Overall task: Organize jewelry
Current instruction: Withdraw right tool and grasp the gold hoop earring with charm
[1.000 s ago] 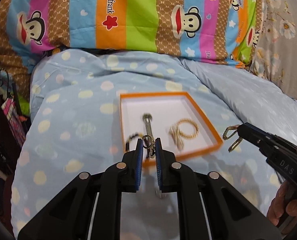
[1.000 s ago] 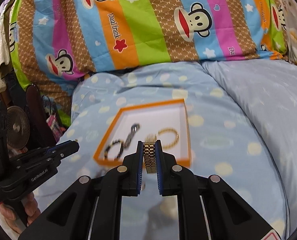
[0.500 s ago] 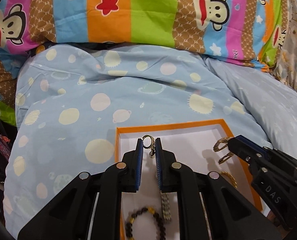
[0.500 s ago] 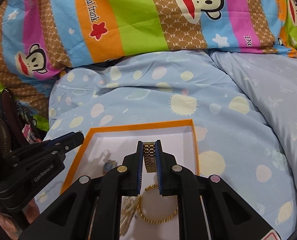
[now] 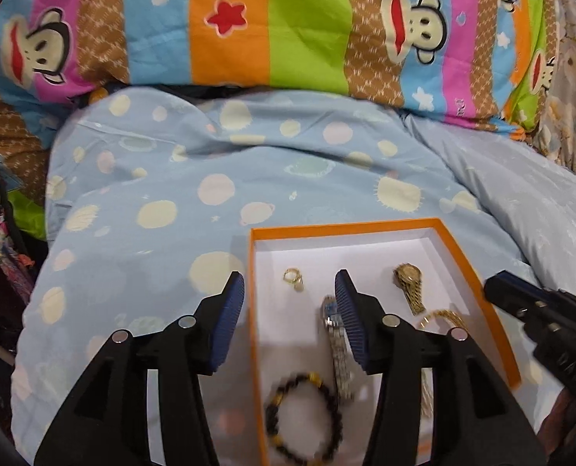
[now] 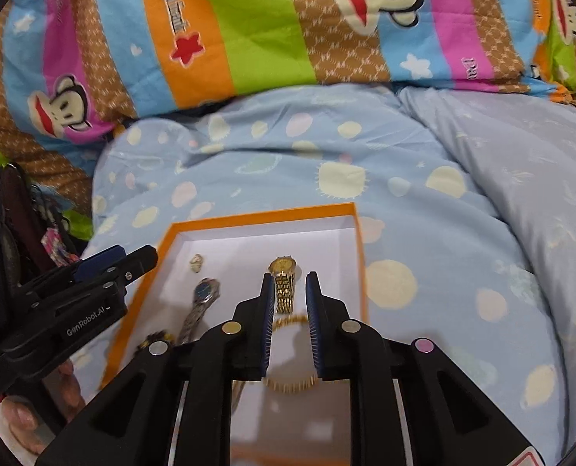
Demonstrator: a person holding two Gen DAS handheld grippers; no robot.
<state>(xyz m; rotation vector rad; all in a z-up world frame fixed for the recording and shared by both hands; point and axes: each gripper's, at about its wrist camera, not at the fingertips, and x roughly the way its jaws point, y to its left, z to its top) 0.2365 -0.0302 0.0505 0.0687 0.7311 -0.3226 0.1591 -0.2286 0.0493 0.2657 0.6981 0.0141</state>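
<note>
Holding watches, ring, bracelets — the orange box (image 5: 478, 272); each hand-held gripper (image 5: 290, 295) (image 6: 287, 299) spread, empty.

Counted in view:
- One orange-rimmed shallow cardboard box (image 5: 478, 291) with white interior.
- Two wristwatches: one gold metal-link watch (image 6: 284, 283), one silver metal-link watch with blue dial (image 6: 204, 297).
- Two bracelets: one dark beaded bracelet with yellow beads (image 5: 303, 415), one thin gold chain bracelet (image 6: 290, 353).
- One small gold ring-like piece (image 5: 294, 277); type was unclear.
- Two black grippers: left gripper (image 5: 290, 310), right gripper (image 6: 288, 310).
</note>
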